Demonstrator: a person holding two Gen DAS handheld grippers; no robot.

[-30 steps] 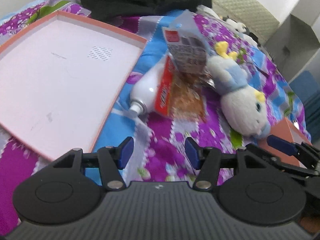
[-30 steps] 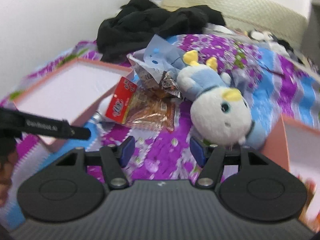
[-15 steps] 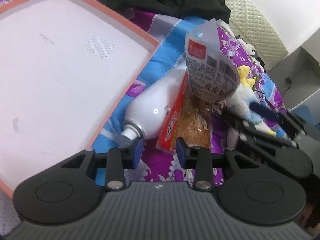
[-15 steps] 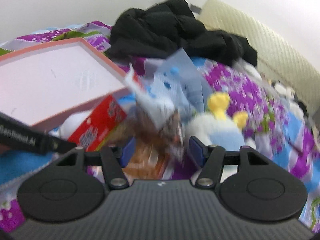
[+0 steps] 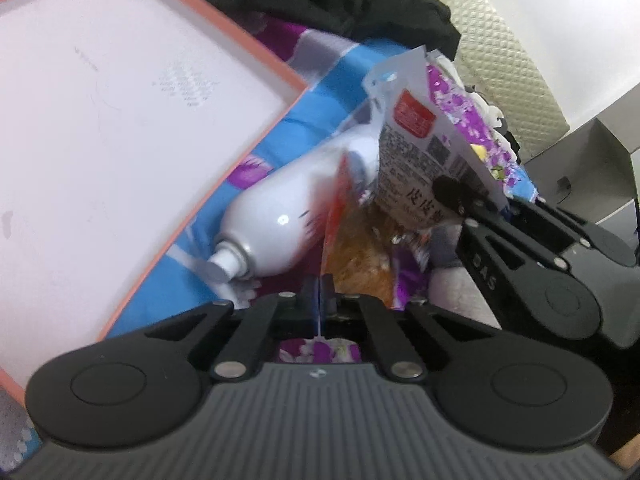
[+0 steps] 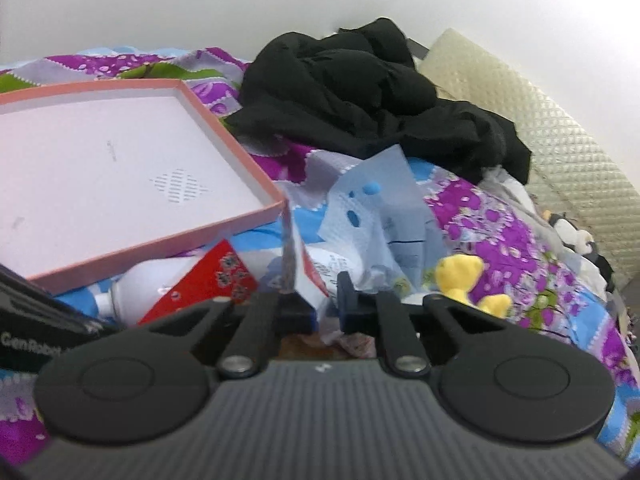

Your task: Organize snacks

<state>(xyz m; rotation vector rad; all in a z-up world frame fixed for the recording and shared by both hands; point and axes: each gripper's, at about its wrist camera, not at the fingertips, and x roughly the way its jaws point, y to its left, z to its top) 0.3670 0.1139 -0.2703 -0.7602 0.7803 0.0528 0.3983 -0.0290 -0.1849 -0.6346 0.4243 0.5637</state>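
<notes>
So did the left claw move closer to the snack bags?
Yes. The left claw came forward to the snacks beside the pink box and is now shut on the edge of the red bag.

Bedspread (image 6: 492, 216): woven cloth, matt, printed in purple, blue and green.
Black garment (image 6: 360, 92): soft cloth, matt, crumpled.
Box lid (image 5: 100, 128): cardboard, smooth matt white inside, salmon-coloured rim, a small patch of fine print.
White bottle (image 5: 280, 224): glossy plastic with a bright highlight; nozzle smooth and white.
Red snack packet (image 5: 348, 240): thin clear film, shiny and creased, with a printed red edge.
Pale blue snack bag (image 6: 384, 216): plastic film, semi-gloss, wrinkled; the back carries printed text.
Plush toy (image 6: 464, 276): fuzzy yellow pile visible.
Headboard (image 6: 560, 152): cream, quilted diamond texture.
Left gripper (image 5: 319, 300): matt black plastic, ribbed grey body, bright metal pivot pins.
</notes>
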